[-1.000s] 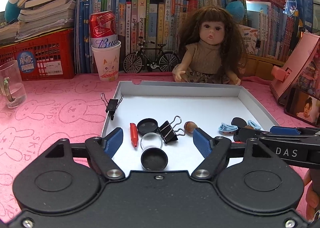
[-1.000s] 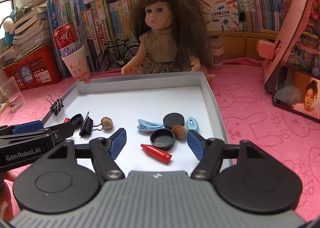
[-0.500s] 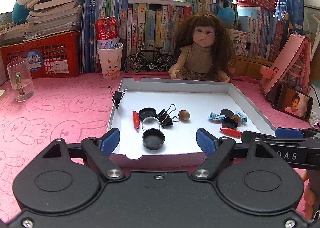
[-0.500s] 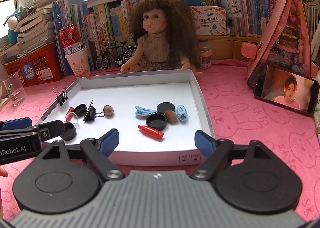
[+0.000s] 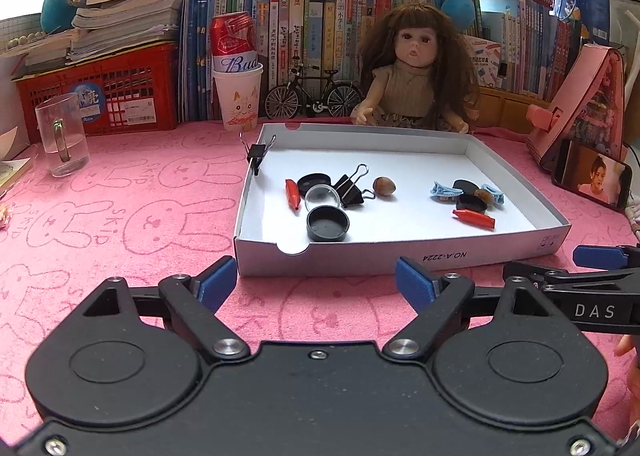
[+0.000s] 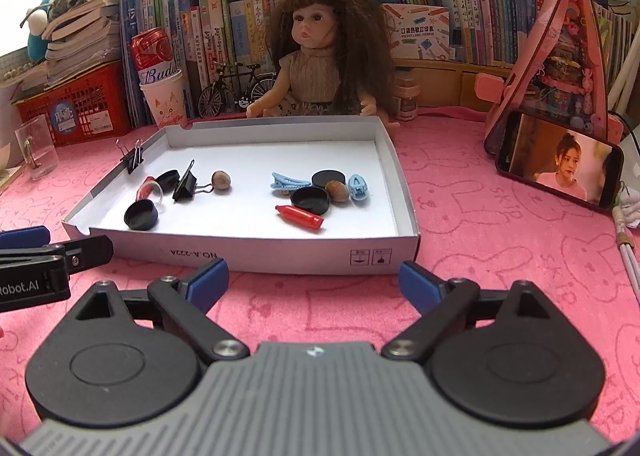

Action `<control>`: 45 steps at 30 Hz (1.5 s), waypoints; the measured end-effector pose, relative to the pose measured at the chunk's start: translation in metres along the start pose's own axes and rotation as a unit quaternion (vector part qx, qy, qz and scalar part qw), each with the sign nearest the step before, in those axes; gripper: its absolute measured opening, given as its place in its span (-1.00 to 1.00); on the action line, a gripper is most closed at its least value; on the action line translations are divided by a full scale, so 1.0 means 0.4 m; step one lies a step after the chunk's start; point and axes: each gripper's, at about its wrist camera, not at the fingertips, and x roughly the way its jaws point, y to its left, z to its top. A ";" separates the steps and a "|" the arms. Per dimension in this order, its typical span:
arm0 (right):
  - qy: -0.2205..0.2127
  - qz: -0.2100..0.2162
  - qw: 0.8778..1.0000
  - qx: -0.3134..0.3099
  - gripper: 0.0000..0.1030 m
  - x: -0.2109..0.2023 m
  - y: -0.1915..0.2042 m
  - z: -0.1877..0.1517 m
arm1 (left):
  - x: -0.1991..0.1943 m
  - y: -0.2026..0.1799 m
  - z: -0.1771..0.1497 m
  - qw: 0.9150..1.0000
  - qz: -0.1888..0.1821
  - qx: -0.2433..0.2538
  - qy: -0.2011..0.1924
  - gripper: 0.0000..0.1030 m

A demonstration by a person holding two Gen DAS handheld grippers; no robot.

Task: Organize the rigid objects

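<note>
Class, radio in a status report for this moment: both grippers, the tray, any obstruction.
Left gripper and right gripper empty, jaws just opening, short of white tray. Caps, clips, nuts, red pieces all inside. Nothing in the way.

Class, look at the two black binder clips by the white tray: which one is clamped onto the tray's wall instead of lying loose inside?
The smaller binder clip on the tray's left wall, near its far corner, handles up. The other binder clip lies loose on the tray floor.
</note>
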 end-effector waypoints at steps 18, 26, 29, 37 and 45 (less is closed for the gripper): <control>0.032 -0.010 0.999 -0.004 1.00 0.042 0.008 -0.025 | 0.061 0.006 -0.031 0.998 0.035 -0.002 0.044 0.80; 0.033 -0.011 0.999 -0.006 1.00 0.043 0.010 -0.025 | 0.068 0.008 -0.030 0.998 0.040 -0.005 0.052 0.98; 0.033 -0.011 0.999 -0.006 1.00 0.043 0.010 -0.025 | 0.069 0.008 -0.031 0.998 0.040 -0.005 0.052 0.99; 0.033 -0.011 0.999 -0.005 1.00 0.044 0.011 -0.025 | 0.069 0.008 -0.030 0.998 0.040 -0.005 0.052 0.99; 0.033 -0.011 0.999 -0.005 1.00 0.044 0.010 -0.025 | 0.070 0.008 -0.031 0.998 0.040 -0.005 0.052 1.00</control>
